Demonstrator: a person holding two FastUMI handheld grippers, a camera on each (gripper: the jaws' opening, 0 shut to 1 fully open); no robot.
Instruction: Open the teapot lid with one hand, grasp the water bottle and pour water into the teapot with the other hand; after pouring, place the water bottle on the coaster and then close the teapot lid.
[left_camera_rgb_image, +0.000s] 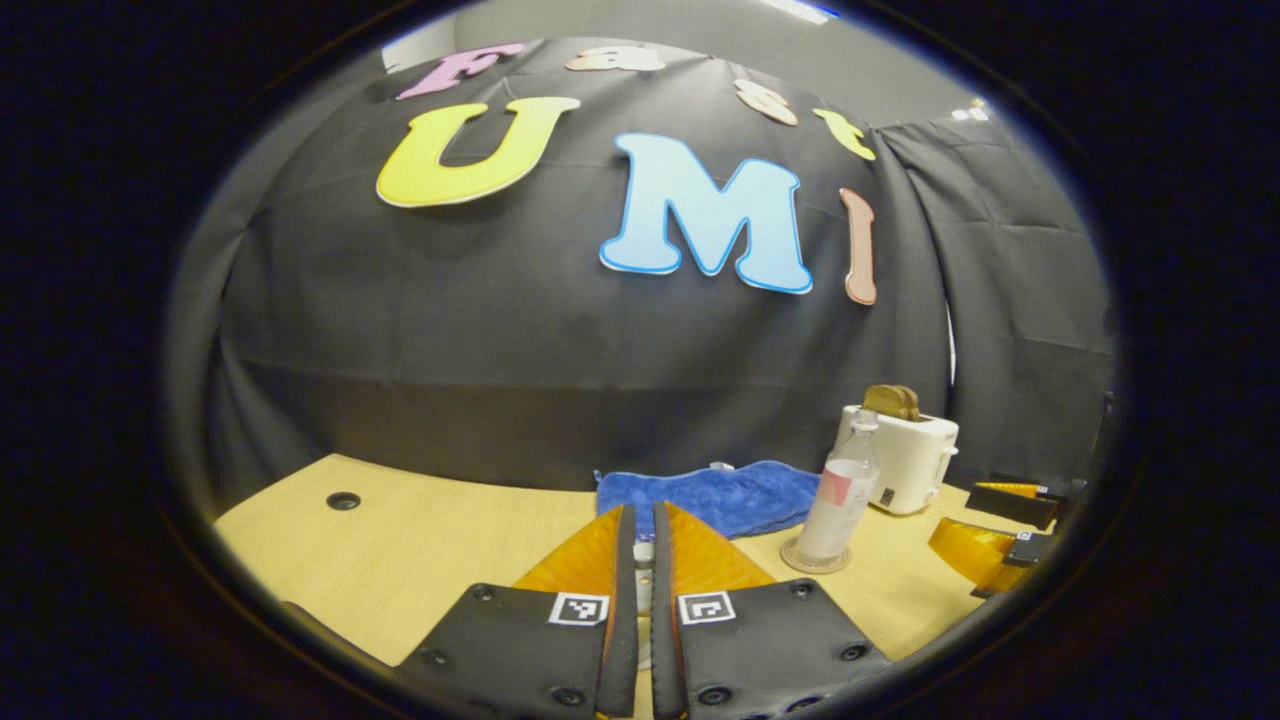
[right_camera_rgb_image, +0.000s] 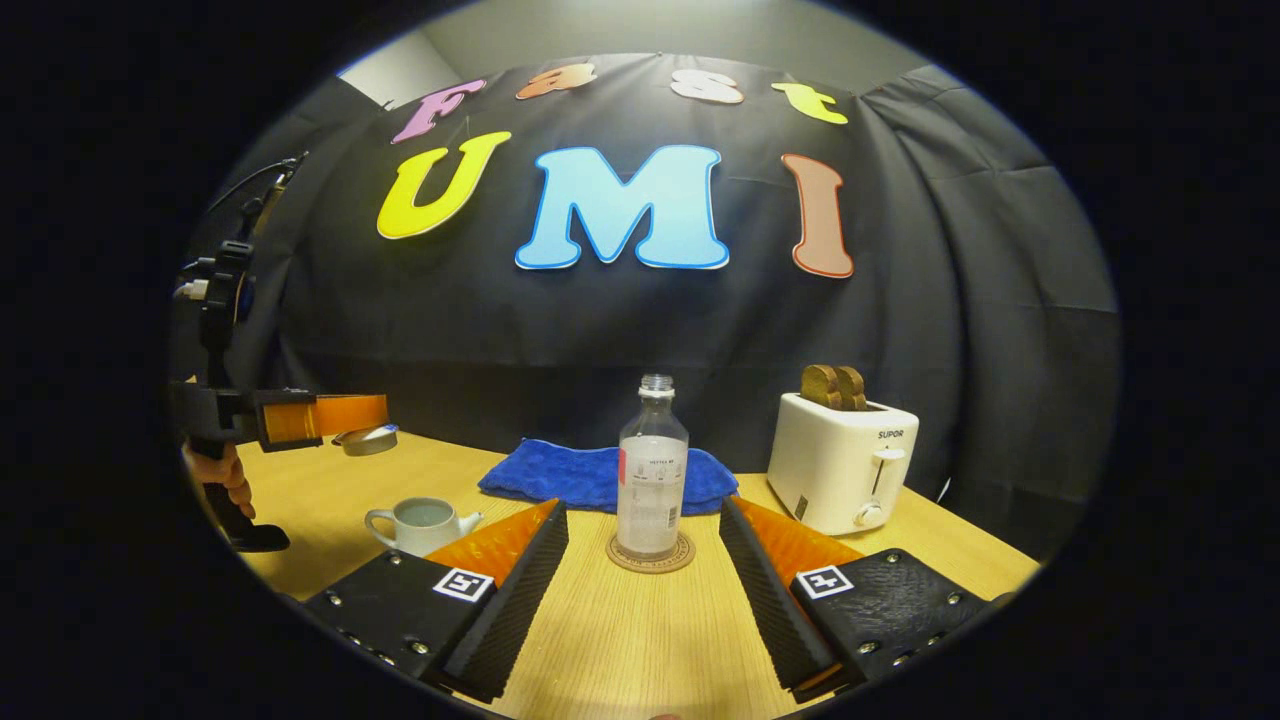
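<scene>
Right gripper (right_camera_rgb_image: 643, 545): jaws spread, near water bottle (right_camera_rgb_image: 652, 478) on coaster (right_camera_rgb_image: 650, 556). Left gripper (right_camera_rgb_image: 375, 420): pinching teapot lid (right_camera_rgb_image: 365, 439) above open teapot (right_camera_rgb_image: 422, 524).

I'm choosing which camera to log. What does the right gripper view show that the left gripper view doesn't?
Right gripper view: the open teapot, and the left gripper holding its lid above the table. Left gripper view: a table hole and the right gripper, jaws open. Both: water bottle on its coaster, blue towel, toaster.
</scene>
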